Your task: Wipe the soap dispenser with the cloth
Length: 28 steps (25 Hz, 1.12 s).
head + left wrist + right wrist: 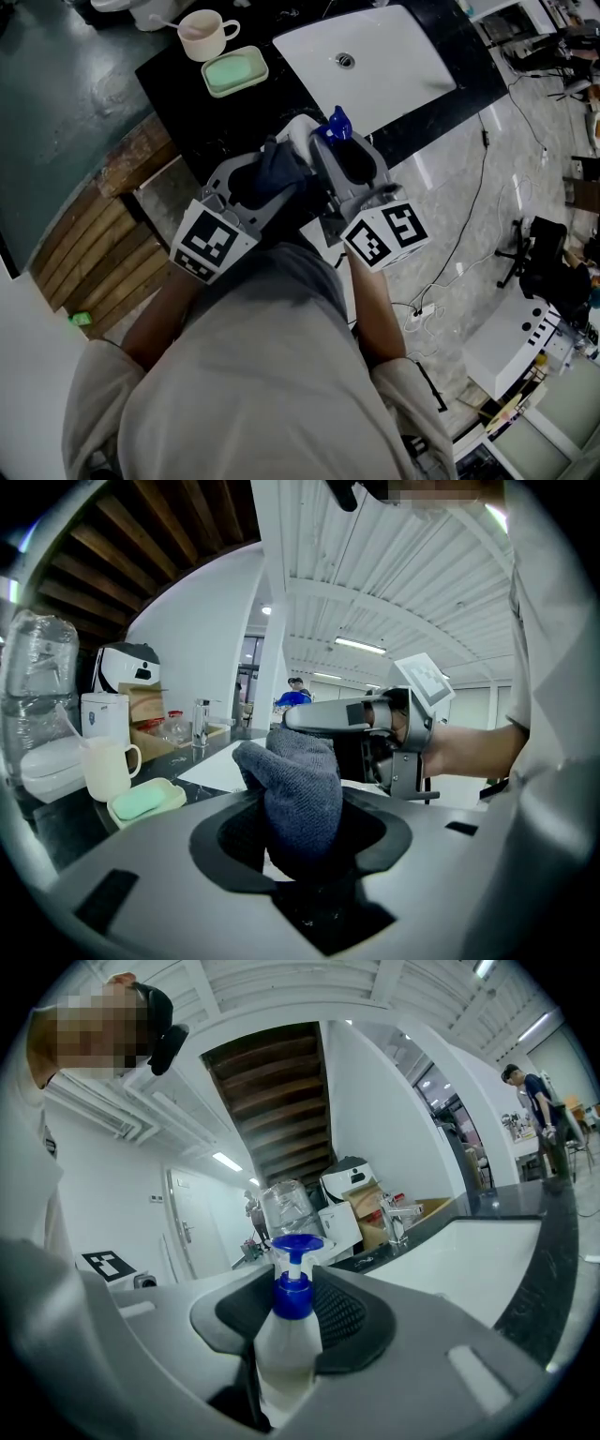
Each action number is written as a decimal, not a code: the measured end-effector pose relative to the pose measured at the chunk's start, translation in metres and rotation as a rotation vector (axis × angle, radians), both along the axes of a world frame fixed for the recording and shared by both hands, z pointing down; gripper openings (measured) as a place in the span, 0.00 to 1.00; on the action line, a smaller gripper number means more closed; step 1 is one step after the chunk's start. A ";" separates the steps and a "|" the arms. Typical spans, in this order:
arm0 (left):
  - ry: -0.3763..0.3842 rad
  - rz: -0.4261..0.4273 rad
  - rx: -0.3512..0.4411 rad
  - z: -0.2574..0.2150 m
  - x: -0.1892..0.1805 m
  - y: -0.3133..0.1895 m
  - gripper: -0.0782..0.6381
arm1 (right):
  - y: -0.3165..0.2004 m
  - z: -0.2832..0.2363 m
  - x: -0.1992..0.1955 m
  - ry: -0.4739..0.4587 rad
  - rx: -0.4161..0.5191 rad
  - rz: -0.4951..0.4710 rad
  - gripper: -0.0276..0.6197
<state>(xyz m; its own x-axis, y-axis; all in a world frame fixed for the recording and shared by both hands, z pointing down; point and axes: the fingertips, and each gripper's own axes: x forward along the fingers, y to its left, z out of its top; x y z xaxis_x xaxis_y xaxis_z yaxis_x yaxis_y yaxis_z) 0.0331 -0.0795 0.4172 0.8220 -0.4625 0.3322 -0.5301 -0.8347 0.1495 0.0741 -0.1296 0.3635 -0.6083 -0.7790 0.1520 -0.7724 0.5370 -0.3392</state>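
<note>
Head view: your left tool (270, 176) pinches the dark cloth (298, 794). Your right tool (349, 156) is clamped on the white, blue-pumped soap dispenser (286, 1340). Both sit mid-frame at the black table (178, 94) edge, cloth just beside the dispenser.

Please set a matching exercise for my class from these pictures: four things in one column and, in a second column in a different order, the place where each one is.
Things:
1. cloth
2. dispenser
3. mug
4. soap

Places:
A. in the dish
B. between the jaws of the right gripper
C. between the jaws of the left gripper
D. standing beside the dish

Pairs: 1-C, 2-B, 3-D, 4-A
</note>
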 end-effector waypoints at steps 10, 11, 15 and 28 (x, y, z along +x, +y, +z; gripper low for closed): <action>-0.030 -0.003 -0.007 0.014 -0.007 0.003 0.35 | 0.003 -0.002 -0.007 0.046 -0.005 -0.044 0.23; -0.035 -0.003 -0.010 0.016 -0.009 0.003 0.36 | 0.003 -0.002 -0.008 0.051 -0.006 -0.052 0.23; -0.055 -0.007 -0.035 0.029 -0.015 0.004 0.36 | 0.004 -0.003 -0.016 0.078 0.001 -0.087 0.23; -0.099 -0.037 -0.146 0.072 -0.029 0.006 0.36 | 0.017 -0.003 -0.046 0.139 0.021 -0.176 0.23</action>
